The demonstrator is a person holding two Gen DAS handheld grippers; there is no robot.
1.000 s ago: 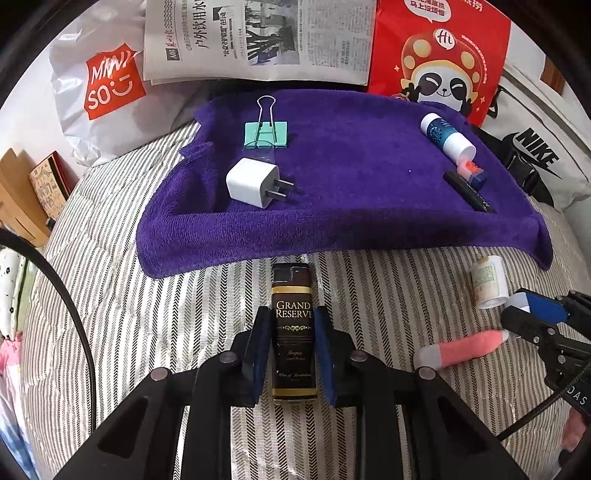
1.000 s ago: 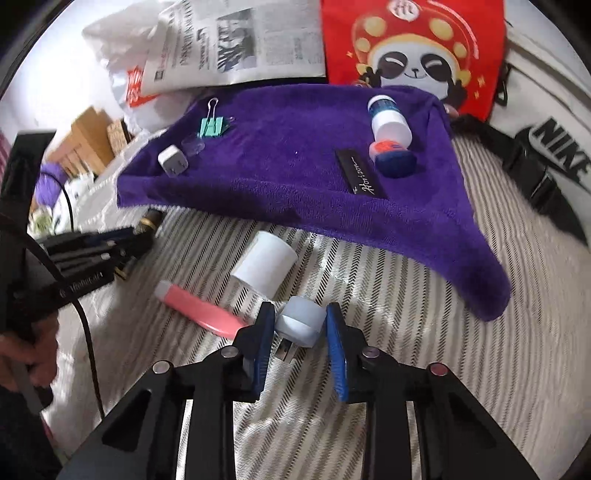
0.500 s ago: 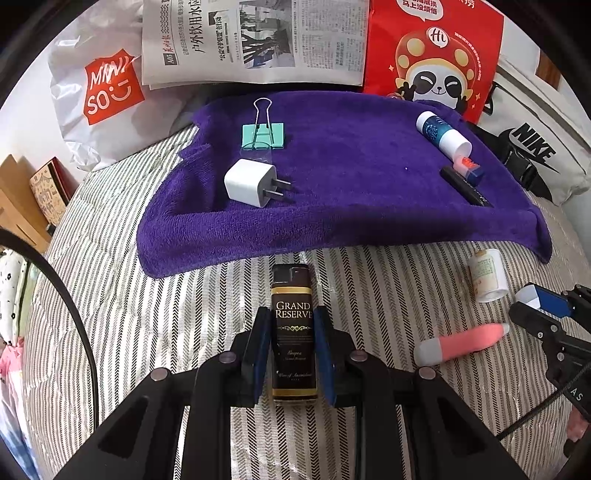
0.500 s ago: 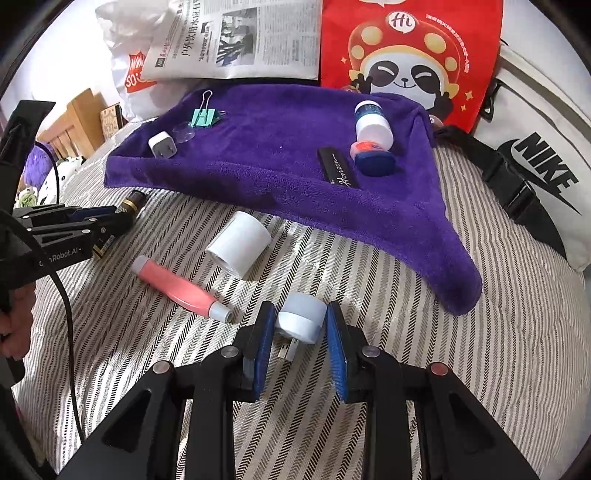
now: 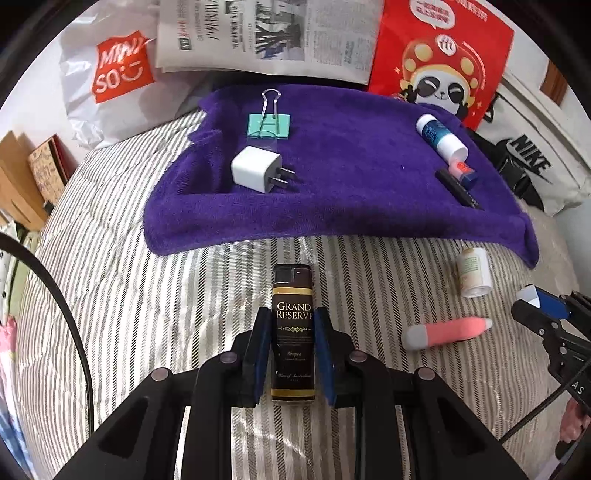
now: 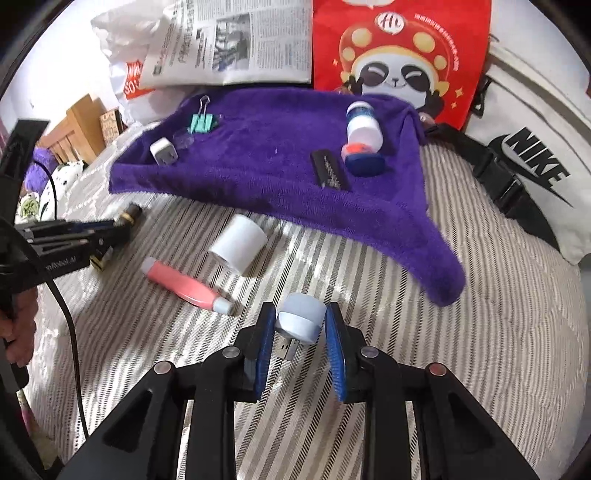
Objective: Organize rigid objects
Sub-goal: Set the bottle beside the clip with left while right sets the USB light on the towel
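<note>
My left gripper (image 5: 291, 321) is shut on a dark "Grand Reserve" lighter (image 5: 293, 332), held over the striped bedding just short of the purple towel (image 5: 351, 206). My right gripper (image 6: 300, 323) is shut on a pale blue USB device (image 6: 301, 322) with its plug pointing down. On the towel lie a white charger plug (image 5: 256, 172), a teal binder clip (image 5: 269, 123), a blue-white bottle (image 5: 439, 137), a black flat bar (image 5: 456, 188) and a small red-blue item (image 5: 463, 172).
A white roll-shaped bottle (image 6: 239, 245) and a pink tube (image 6: 184, 286) lie on the bedding in front of the towel. Newspaper (image 5: 266, 33), a red panda bag (image 5: 439, 62), a Miniso bag (image 5: 110, 70) and a Nike bag (image 6: 532, 162) line the far side.
Both grippers have pulled back slightly from the towel and keep their hold. The right gripper has shifted right, so the roll and pink tube now sit further to its left.
</note>
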